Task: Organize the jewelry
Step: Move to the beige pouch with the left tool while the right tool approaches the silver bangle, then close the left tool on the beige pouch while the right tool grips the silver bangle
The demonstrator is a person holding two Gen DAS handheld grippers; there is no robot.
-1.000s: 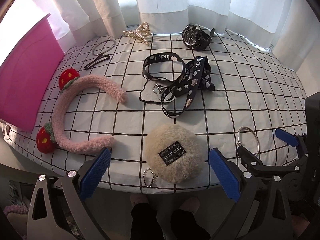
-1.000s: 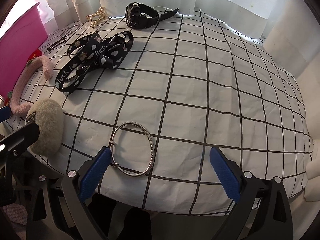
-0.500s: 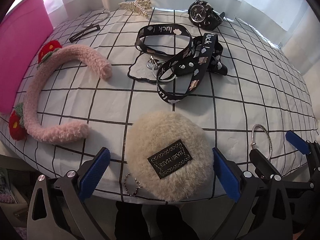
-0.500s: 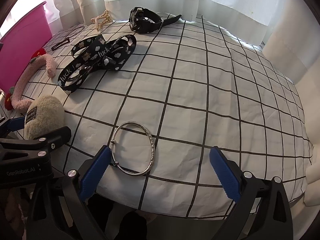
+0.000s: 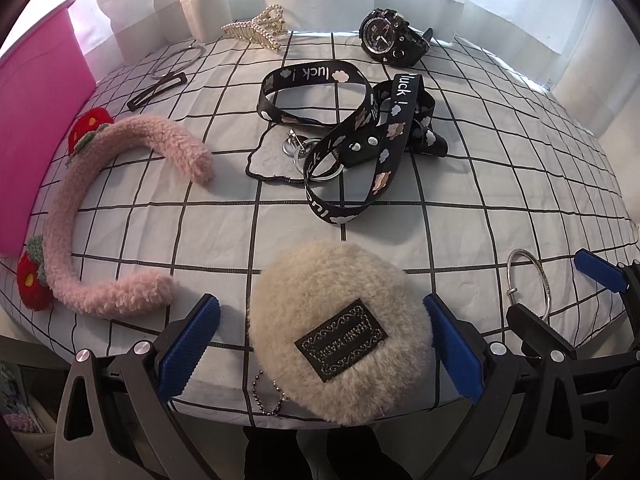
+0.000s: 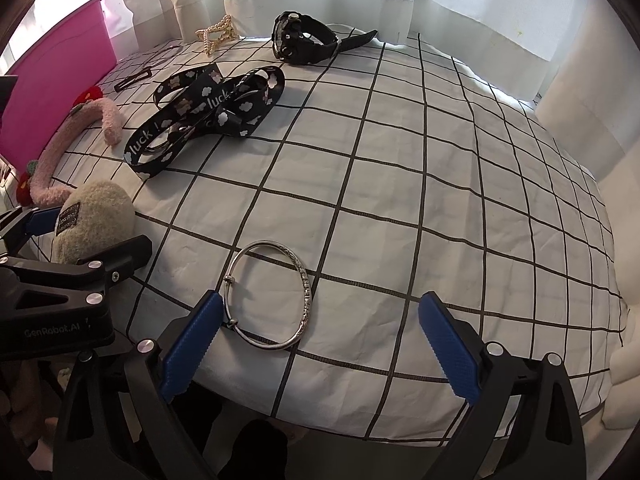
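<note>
**A:** status on left gripper (image 5: 320, 344)?

**B:** jaws wide apart, holding nothing. Fluffy cream pouch (image 5: 338, 330) sits right between the blue pads (image 5: 188, 344), at the near edge of the checked cloth (image 5: 500, 152). Slim gap on both sides as far as I can see, no clear contact. Its bead chain (image 5: 267, 394) trails off the near-left side.

**A:** right one?

**B:** right gripper (image 6: 320, 344) also spread open, empty. Silver bangle (image 6: 272, 294) lies flat on the cloth just ahead of the left finger; the ring's near-left arc with the clasp bead is touching or just beside that pad tip (image 6: 200, 328). Right pad is well apart from it. So the bangle is off-centre, toward the left side of the gap.

**A:** the two tools relative to each other?

**B:** side by side at the near edge. In the right wrist view, the left gripper's body (image 6: 60, 288) is at the left, with the pouch behind it.

**A:** rest of the table?

**B:** pink fuzzy headband (image 5: 100, 216) with red flowers left of the pouch, black "luck!" lanyard (image 5: 352, 120) mid-table, black watch (image 5: 390, 42) and pearl hair claw (image 5: 256, 30) at the far edge by the curtain. Thin bangle (image 5: 178, 60) and black clip (image 5: 158, 90) far left, near the pink bin (image 5: 32, 128).
</note>
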